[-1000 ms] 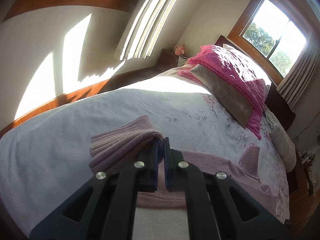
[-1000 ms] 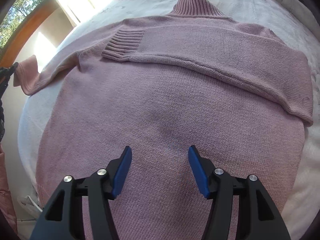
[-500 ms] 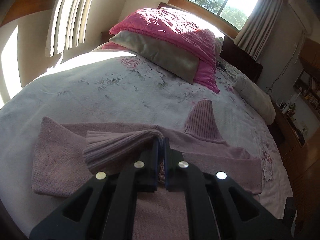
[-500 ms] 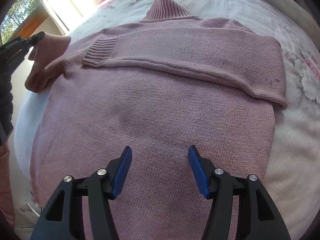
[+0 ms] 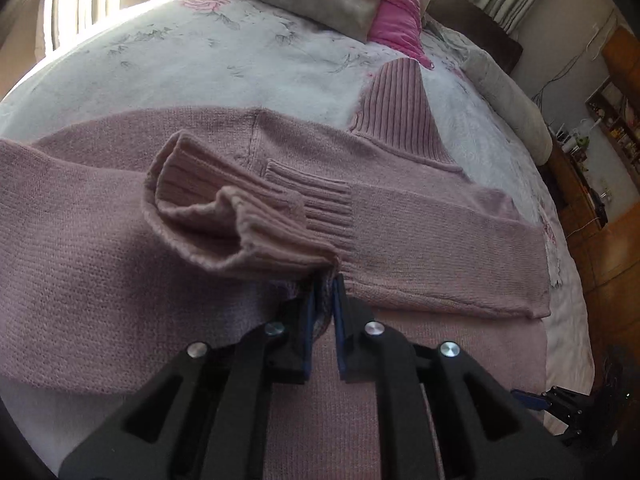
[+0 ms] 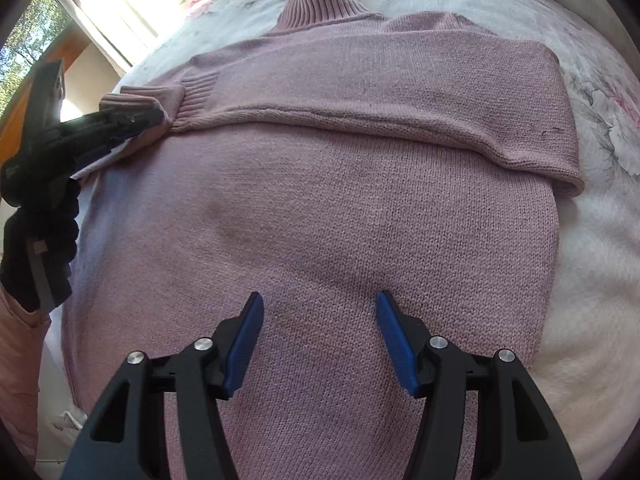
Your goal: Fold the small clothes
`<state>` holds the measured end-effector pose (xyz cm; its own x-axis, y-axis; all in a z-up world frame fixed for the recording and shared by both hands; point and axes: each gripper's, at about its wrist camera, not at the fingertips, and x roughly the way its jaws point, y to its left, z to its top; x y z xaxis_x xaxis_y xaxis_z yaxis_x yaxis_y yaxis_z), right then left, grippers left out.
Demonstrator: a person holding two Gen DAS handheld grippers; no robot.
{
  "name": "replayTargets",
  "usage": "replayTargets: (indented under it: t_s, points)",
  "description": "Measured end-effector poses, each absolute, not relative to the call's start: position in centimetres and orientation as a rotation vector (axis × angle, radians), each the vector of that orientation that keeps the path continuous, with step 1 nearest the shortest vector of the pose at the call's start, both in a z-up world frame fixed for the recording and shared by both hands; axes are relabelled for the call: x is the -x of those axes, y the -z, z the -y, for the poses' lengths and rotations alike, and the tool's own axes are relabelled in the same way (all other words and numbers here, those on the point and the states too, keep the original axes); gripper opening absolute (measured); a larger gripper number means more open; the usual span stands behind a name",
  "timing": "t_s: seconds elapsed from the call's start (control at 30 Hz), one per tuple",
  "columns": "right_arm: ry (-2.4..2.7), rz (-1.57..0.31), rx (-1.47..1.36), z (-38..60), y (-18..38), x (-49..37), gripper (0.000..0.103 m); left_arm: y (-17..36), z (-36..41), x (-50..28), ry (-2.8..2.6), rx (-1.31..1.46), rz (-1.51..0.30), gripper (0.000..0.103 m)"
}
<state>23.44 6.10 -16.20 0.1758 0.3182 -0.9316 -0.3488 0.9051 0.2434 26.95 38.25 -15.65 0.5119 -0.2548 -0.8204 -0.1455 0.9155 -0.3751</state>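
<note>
now left claw [image 5: 325, 280] clamped on sleeve cuff [image 5: 224, 216], carried over sweater [image 6: 320, 200] chest, right claw [image 6: 318, 312] spread apart

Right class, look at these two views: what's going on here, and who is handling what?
A person holding two grippers is folding a pink sweater spread on a bed. The left gripper, jaws shut, pinches the cuff of one sleeve above the sweater's chest. The other sleeve already lies folded across. The right gripper hovers open over the lower body, gripping nothing.
</note>
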Motion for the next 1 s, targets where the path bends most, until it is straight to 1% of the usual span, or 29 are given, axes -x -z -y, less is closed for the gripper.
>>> replayTargets:
  t_s: [0.03,0.1,0.13,0.17,0.3,0.37,0.43,0.6,0.73,0.87,1.0]
  points:
    - [-0.473,-1.314,0.026,-6.1,16.3,-23.5,0.059,15.7,-38.4,-26.4,0.082,0.443,-1.053,0.011]
    - [-0.477,-1.32,0.028,-6.1,16.3,-23.5,0.06,15.0,-38.8,-24.5,0.132,0.481,-1.052,0.022]
    - [-0.478,-1.325,0.031,-6.1,16.3,-23.6,0.06,14.4,-39.1,-23.1,0.152,0.481,-1.044,0.022]
    - [-0.479,-1.328,0.037,-6.3,16.2,-23.7,0.06,14.0,-39.4,-21.9,0.165,0.467,-1.04,0.026]
    - [-0.476,-1.317,0.083,-7.4,15.2,-24.1,0.06,11.8,-42.7,-18.0,0.124,0.445,-0.981,0.026]
    - [-0.495,-1.311,0.083,-8.5,14.5,-24.6,0.06,10.8,-45.5,-17.9,0.044,0.469,-0.941,0.029]
    - [-0.521,-1.304,0.079,-9.8,13.7,-25.2,0.06,10.8,-48.2,-18.9,-0.031,0.482,-0.938,0.032]
    - [-0.582,-1.292,0.072,-13.9,12.2,-27.1,0.06,13.7,-51.7,-22.1,-0.131,0.484,-1.016,0.032]
    - [-0.648,-1.334,-0.009,-17.0,12.3,-29.7,0.06,15.5,-52.2,-22.8,-0.134,0.486,-1.043,0.032]
    - [-0.684,-1.367,-0.073,-20.7,12.9,-32.2,0.06,15.3,-53.0,-22.0,-0.115,0.543,-1.019,0.03]
    - [-0.732,-1.418,-0.173,-23.9,14.1,-34.4,0.06,13.4,-53.5,-20.2,-0.117,0.564,-0.968,0.031]
